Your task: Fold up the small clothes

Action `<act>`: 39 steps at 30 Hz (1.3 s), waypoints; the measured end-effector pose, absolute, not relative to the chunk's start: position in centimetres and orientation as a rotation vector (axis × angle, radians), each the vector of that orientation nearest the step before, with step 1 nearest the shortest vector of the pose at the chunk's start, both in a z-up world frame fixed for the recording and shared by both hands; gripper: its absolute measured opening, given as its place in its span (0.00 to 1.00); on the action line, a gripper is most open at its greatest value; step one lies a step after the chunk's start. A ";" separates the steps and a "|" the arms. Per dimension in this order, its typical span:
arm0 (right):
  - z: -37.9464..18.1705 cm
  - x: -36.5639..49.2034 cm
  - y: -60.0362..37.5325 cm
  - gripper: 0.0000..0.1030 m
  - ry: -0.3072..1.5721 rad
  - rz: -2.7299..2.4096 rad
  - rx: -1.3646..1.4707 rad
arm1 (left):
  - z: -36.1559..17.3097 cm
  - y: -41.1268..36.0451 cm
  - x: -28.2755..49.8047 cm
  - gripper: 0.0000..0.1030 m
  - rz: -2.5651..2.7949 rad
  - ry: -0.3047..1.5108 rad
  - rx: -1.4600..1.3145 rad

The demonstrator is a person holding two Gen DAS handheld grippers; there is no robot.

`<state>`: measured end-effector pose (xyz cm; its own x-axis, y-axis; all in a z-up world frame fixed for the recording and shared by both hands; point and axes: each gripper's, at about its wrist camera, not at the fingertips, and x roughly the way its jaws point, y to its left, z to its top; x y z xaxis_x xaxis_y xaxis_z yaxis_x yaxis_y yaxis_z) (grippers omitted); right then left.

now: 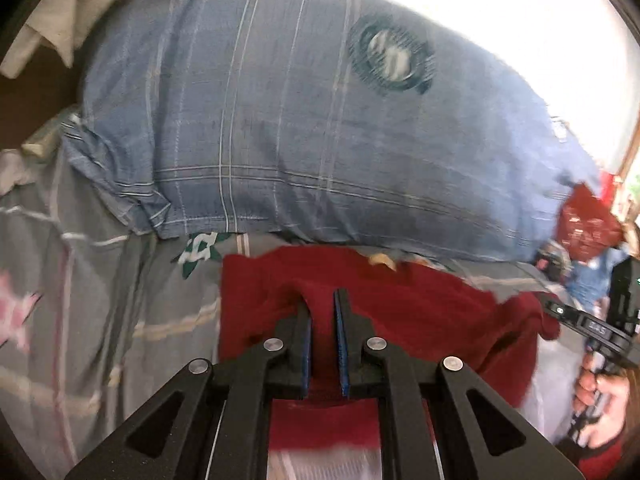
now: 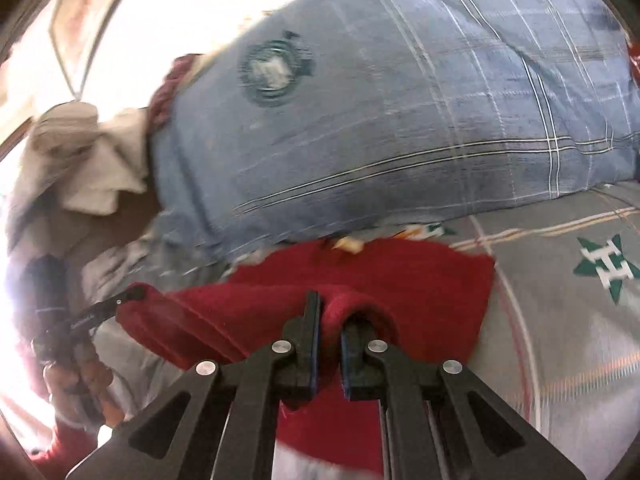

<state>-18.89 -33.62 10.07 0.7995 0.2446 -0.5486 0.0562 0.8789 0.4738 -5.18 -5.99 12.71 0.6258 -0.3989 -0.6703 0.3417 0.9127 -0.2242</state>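
Both grippers grip the red cloth (image 1: 400, 312) — left gripper (image 1: 323, 300) pinching a raised fold, right gripper (image 2: 334, 308) clamped on another — over the grey sheet (image 2: 560, 320), just before the blue pillow (image 1: 300, 120).

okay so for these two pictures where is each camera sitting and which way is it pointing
Left wrist: sits on the left gripper, looking forward over the red garment toward the blue plaid pillow; the right gripper and hand show at far right.
Right wrist: sits on the right gripper, facing the same pillow; the left gripper shows at far left.
Shared: garment, pillow, grey bedsheet.
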 end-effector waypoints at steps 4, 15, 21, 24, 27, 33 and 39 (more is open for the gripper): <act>6.3 -13.4 -36.2 0.07 0.723 0.036 0.541 | 7.4 -8.6 2.0 0.08 -0.357 0.896 -0.087; 3.0 -12.8 -39.8 0.49 0.765 -0.025 0.636 | 7.5 -9.5 7.0 0.58 -0.373 0.835 -0.084; 4.9 -14.3 -38.4 0.49 0.726 -0.020 0.604 | 7.4 -8.8 5.7 0.58 -0.364 0.878 -0.073; 5.8 -14.6 -36.6 0.49 0.708 -0.009 0.536 | 7.9 -7.0 2.6 0.59 -0.340 0.895 -0.062; 5.5 -13.7 -35.3 0.49 0.716 0.013 0.482 | 7.4 -6.1 0.8 0.62 -0.315 0.903 -0.071; 0.8 -7.3 -35.9 0.45 0.854 -0.096 0.430 | 3.7 -5.2 1.6 0.62 -0.226 0.973 -0.054; 1.2 -6.7 -35.8 0.47 0.889 -0.156 0.408 | 3.1 -4.9 2.7 0.64 -0.229 0.974 -0.081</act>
